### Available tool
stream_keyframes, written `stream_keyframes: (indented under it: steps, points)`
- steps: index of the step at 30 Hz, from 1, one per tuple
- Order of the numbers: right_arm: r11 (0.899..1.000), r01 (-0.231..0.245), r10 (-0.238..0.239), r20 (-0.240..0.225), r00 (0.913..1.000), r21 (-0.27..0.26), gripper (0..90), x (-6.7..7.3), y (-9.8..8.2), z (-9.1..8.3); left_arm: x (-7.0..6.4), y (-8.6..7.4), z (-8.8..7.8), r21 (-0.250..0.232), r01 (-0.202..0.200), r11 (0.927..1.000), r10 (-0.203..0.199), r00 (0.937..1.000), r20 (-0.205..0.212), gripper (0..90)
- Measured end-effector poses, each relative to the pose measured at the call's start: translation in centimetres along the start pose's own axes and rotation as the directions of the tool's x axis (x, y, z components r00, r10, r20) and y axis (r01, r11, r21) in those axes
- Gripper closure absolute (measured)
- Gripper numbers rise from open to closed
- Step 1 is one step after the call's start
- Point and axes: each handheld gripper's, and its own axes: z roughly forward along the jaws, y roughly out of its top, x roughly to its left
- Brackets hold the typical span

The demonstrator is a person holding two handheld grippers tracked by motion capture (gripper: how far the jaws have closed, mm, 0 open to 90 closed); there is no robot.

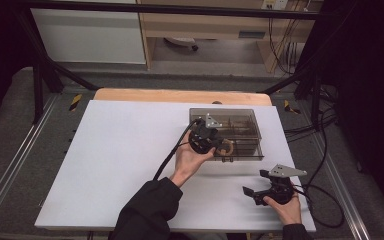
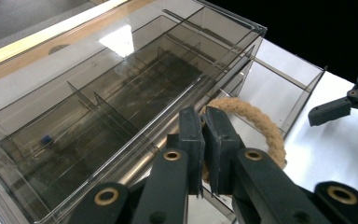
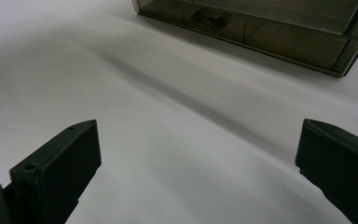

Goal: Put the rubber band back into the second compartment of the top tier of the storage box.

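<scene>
A smoked clear plastic organiser box [image 1: 240, 131] with divided compartments stands on the white table, right of centre. My left gripper [image 1: 215, 142] hovers over its near edge, shut on a tan rope ring [image 1: 226, 146]. In the left gripper view the jaws pinch the rope ring [image 2: 261, 123] just above the box [image 2: 98, 116]. My right gripper [image 1: 252, 192] rests low on the table at the near right, open and holding nothing. Its wide-apart jaws frame bare table in the right gripper view, with the box [image 3: 279, 37] beyond.
The white table top [image 1: 120, 165] has free room on its left half. Black cables [image 1: 325, 200] trail off the right edge. A wooden strip [image 1: 180, 95] runs along the table's far edge, with black frame bars behind.
</scene>
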Motion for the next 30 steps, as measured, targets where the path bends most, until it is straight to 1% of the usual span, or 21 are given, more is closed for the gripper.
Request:
stream_keyframes:
  steps: [9, 21, 30]
  points:
    - [1.000, 0.002, -0.002, -0.001, 1.0000, 0.001, 0.7, 0.0, 0.0, 0.0, 0.6, -0.1, 0.9, 0.007, 0.012, 0.9999, -0.012, 0.9999, -0.008, 84.7]
    - [1.000, -0.002, 0.002, -0.003, 1.0000, -0.002, 0.7, 0.0, 0.0, 0.0, 0.2, -0.5, 1.9, 0.025, -0.005, 0.9997, 0.005, 1.0000, 0.007, 84.7]
    - [1.000, -0.002, 0.002, -0.003, 1.0000, 0.000, 0.7, 0.0, 0.0, 0.0, 0.1, -0.8, 2.1, 0.035, -0.013, 0.9993, 0.012, 0.9998, 0.017, 84.4]
